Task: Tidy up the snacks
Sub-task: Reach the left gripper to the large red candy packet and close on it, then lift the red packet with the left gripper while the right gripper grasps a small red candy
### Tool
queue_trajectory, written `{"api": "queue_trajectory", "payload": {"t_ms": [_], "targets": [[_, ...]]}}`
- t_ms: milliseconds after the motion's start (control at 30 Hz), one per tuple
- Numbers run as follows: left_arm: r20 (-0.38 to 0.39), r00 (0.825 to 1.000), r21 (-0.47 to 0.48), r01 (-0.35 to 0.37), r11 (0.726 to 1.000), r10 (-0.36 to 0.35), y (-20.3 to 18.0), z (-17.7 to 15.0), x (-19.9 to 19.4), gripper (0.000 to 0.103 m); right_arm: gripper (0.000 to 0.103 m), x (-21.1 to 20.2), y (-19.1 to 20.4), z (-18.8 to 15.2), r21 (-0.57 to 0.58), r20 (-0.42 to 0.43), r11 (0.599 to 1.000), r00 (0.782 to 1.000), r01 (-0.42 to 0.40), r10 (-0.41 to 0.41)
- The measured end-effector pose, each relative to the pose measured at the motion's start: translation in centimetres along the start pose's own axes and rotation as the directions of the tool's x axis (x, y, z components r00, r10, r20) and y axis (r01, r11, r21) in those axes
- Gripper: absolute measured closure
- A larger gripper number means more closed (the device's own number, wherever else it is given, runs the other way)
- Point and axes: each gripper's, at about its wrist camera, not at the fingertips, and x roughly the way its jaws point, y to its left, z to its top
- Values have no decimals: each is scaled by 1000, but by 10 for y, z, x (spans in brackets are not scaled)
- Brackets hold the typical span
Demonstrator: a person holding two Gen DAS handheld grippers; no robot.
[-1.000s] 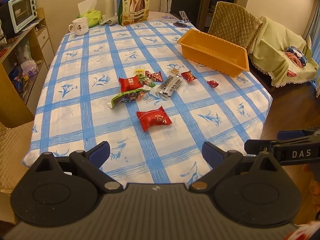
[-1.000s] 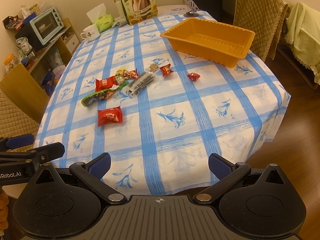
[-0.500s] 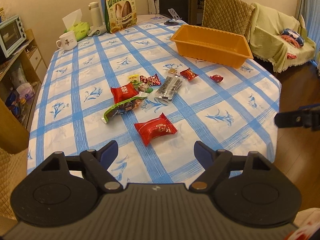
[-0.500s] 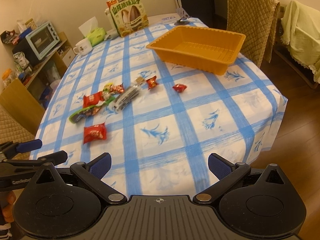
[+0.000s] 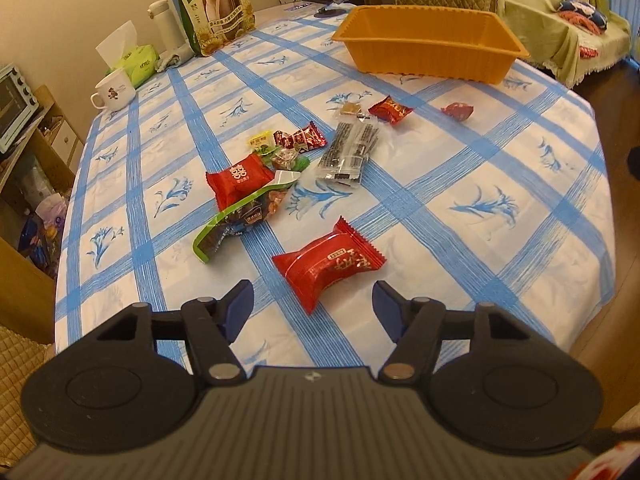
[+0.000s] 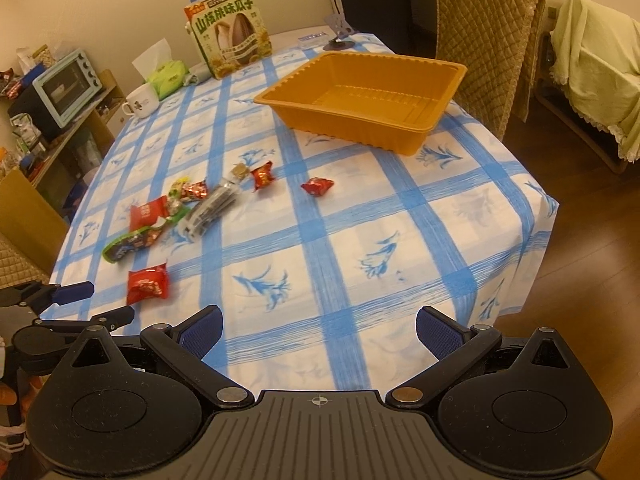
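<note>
Snacks lie scattered on the blue-checked tablecloth (image 5: pixel 500 240). Nearest is a red pillow packet (image 5: pixel 328 266), seen too in the right wrist view (image 6: pixel 147 282). My left gripper (image 5: pixel 312 306) hovers just short of it, jaws closing; the packet's near tip sits between the fingertips, untouched. Beyond lie a red square packet (image 5: pixel 238 178), a green-edged bag (image 5: pixel 240 216), a clear pack of dark sticks (image 5: pixel 352 150) and two small red candies (image 5: pixel 390 110) (image 5: pixel 457 111). The empty orange tray (image 6: pixel 360 120) stands at the far right. My right gripper (image 6: pixel 318 326) is open over the near table edge.
A big sunflower-seed bag (image 5: pixel 216 8), a mug (image 5: pixel 114 90) and a tissue pack (image 5: pixel 132 60) stand at the table's far end. A quilted chair (image 6: pixel 484 36) is behind the tray. Shelves with a toaster oven (image 6: pixel 66 84) line the left side.
My left gripper has come down and forward onto the nearest red packet while its jaws narrowed. The right gripper has drifted along the table's near edge, still open.
</note>
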Motion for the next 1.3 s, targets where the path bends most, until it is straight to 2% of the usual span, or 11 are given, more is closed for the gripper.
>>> {"api": "queue_trajectory", "payload": {"t_ms": [300,667,867,1033,1167,1300], "targets": [[-18,999,52,-41,998,42,-7,12,25,45,0,10,-18,13,-9,-26,1000,1000,4,-4],[-52,998,28,-22,999,23,-10,28,45,54,0,21,-36,29,-14,-46,1000,999,8,-9],[-86,996,-42,3,999,-7,-8,29,49,60,0,30,-38,36,-24,-57,1000,998,-4,3],[-114,993,-109,10,994,-23,-6,26,53,75,0,39,-33,44,-52,-62,998,998,-23,19],[-110,993,-170,16,985,-36,-1,24,50,79,0,47,-27,51,-84,-56,996,998,-42,37],[-103,995,-212,-6,977,-16,3,23,43,79,0,56,-22,59,-120,-43,990,997,-68,63]]}}
